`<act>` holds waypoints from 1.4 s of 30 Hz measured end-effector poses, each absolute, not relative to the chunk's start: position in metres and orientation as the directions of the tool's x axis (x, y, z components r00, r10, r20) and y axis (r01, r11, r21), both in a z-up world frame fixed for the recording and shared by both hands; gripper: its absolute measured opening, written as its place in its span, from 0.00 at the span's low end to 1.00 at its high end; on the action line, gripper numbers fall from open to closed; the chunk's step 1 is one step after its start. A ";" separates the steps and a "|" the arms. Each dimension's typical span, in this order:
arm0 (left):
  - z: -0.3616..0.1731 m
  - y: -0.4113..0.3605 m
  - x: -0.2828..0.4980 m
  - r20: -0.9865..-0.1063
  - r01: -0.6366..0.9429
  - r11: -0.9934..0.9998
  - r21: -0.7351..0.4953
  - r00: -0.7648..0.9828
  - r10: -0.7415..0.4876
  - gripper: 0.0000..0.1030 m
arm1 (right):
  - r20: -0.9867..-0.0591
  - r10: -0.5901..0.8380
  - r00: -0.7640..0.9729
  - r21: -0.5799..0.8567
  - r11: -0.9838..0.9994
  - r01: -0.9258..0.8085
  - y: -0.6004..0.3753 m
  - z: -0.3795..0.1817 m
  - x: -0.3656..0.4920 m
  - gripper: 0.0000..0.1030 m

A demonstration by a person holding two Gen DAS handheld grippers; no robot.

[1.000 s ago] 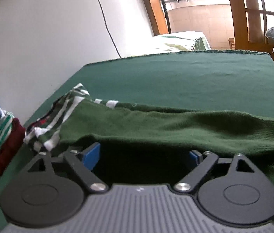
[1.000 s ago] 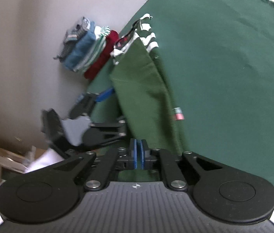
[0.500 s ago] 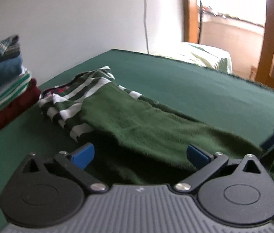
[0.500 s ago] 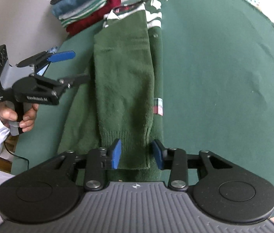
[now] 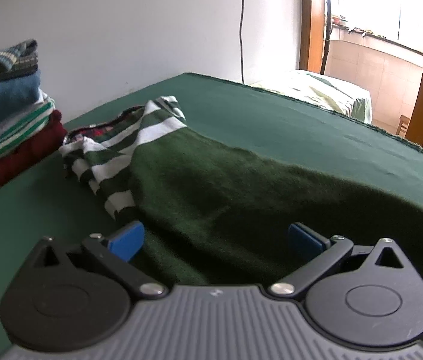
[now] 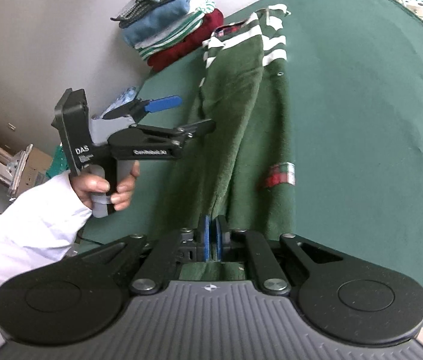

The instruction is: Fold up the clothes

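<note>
A dark green sweater (image 6: 241,114) with white stripes at its collar end lies on the green table cover (image 6: 361,105), folded lengthwise into a narrow strip. My right gripper (image 6: 211,237) is shut on the sweater's near end, with green knit pinched between the blue pads. My left gripper (image 6: 187,114) is open and hovers over the sweater's left edge about halfway along, held by a hand (image 6: 106,186) in a white sleeve. In the left wrist view the left gripper (image 5: 216,237) has its jaws wide apart just above the sweater (image 5: 226,186), gripping nothing.
A stack of folded clothes (image 6: 169,24) sits against the wall at the table's far left, also the stack (image 5: 4,114) near the sweater's striped end. A red plaid label (image 6: 277,177) shows on the sweater. Boxes and clutter (image 6: 7,162) lie beyond the table's left edge.
My right gripper opened around the sweater's near end half a second ago and has now shut on it. The left gripper stayed open and swung toward the striped end.
</note>
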State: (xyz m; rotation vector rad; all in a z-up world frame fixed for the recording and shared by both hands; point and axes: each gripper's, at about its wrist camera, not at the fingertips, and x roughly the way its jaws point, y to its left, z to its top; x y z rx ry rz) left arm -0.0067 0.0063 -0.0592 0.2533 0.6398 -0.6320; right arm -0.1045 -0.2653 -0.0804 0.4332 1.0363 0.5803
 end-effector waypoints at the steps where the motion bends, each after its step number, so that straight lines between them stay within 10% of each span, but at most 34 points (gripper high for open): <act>1: -0.060 0.005 -0.007 -0.627 0.622 0.782 0.027 0.620 -0.472 0.99 | -0.690 0.631 0.355 0.596 0.773 -0.217 -0.265 -0.089 -0.103 0.05; 7: -0.059 -0.003 -0.012 -0.624 0.639 0.768 0.051 0.620 -0.475 0.99 | -0.735 0.603 0.310 0.585 0.795 -0.159 -0.264 -0.115 -0.112 0.06; 16: -0.069 -0.019 -0.018 -0.642 0.644 0.758 0.099 0.624 -0.447 0.99 | -0.734 0.582 0.349 0.542 0.813 -0.214 -0.260 -0.095 -0.112 0.39; 21: -0.081 -0.024 -0.021 -0.665 0.647 0.750 0.141 0.622 -0.412 0.99 | -0.745 0.586 0.319 0.542 0.810 -0.223 -0.251 -0.108 -0.108 0.35; 24: -0.081 -0.023 -0.021 -0.668 0.643 0.753 0.138 0.621 -0.409 0.99 | -0.719 0.631 0.291 0.584 0.776 -0.239 -0.253 -0.106 -0.108 0.05; 27: -0.082 -0.024 -0.021 -0.670 0.641 0.754 0.143 0.624 -0.403 0.99 | -0.645 0.712 0.279 0.671 0.702 -0.240 -0.264 -0.098 -0.110 0.05; 37: -0.083 -0.028 -0.022 -0.674 0.632 0.758 0.159 0.631 -0.384 0.99 | -0.751 0.572 0.330 0.370 0.779 -0.506 -0.218 -0.075 -0.114 0.36; 42: -0.084 -0.030 -0.023 -0.675 0.630 0.756 0.177 0.637 -0.372 0.99 | -0.801 0.496 0.336 0.215 0.761 -0.612 -0.175 -0.086 -0.115 0.34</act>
